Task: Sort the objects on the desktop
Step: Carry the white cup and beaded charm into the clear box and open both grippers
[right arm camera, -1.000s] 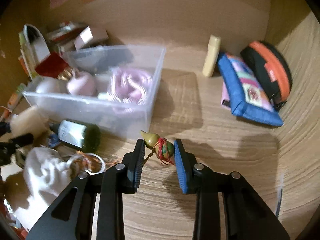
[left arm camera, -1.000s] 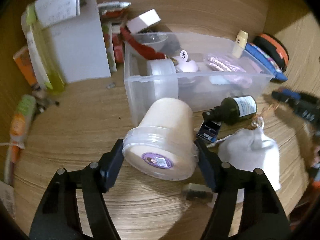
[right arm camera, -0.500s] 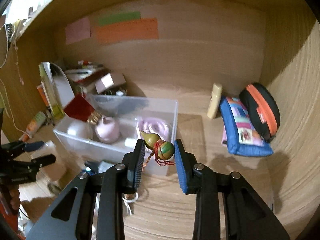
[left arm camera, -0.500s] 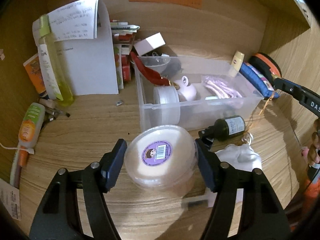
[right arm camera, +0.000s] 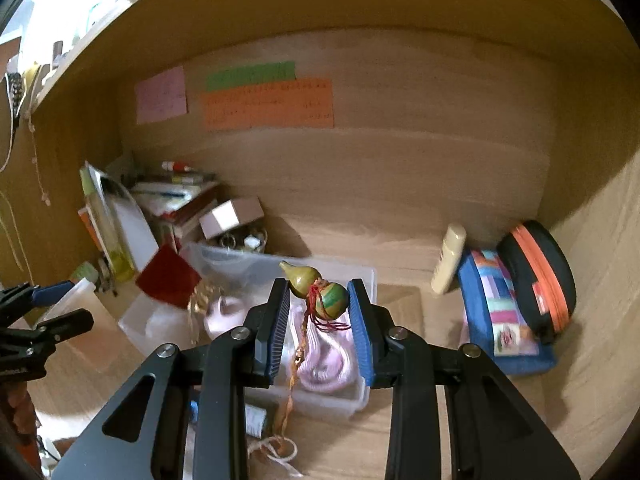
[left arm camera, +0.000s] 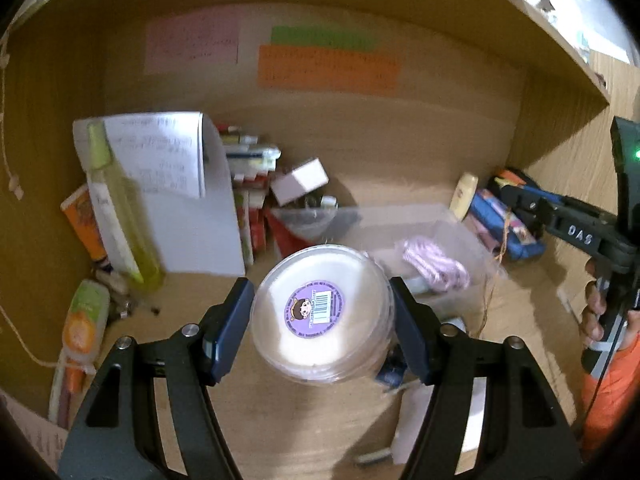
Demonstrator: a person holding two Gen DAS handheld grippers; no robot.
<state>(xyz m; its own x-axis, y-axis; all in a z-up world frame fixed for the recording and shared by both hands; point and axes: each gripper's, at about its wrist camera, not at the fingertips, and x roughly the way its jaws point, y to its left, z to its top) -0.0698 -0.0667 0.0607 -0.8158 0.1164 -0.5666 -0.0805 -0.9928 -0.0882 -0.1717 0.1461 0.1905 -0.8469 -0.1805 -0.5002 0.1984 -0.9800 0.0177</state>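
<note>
Wood-grain desk [right arm camera: 416, 432] in a wooden alcove; left gripper [left arm camera: 322, 320] fingers clamp a tub [left arm camera: 320, 312], right gripper [right arm camera: 319, 322] a gourd charm [right arm camera: 318, 290].

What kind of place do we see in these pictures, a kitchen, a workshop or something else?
Most likely a home study desk set in a wooden alcove. Coloured paper notes are stuck on the back panel, books and papers are piled at the left, and a clear plastic bin holds small items.

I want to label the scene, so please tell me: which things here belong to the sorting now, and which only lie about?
In the job:
- round tub, held in left tool
- gourd charm, held in right tool
- clear bin

Lying about:
- blue pouch
- black-orange case
- wall notes
- yellow bottle
</note>
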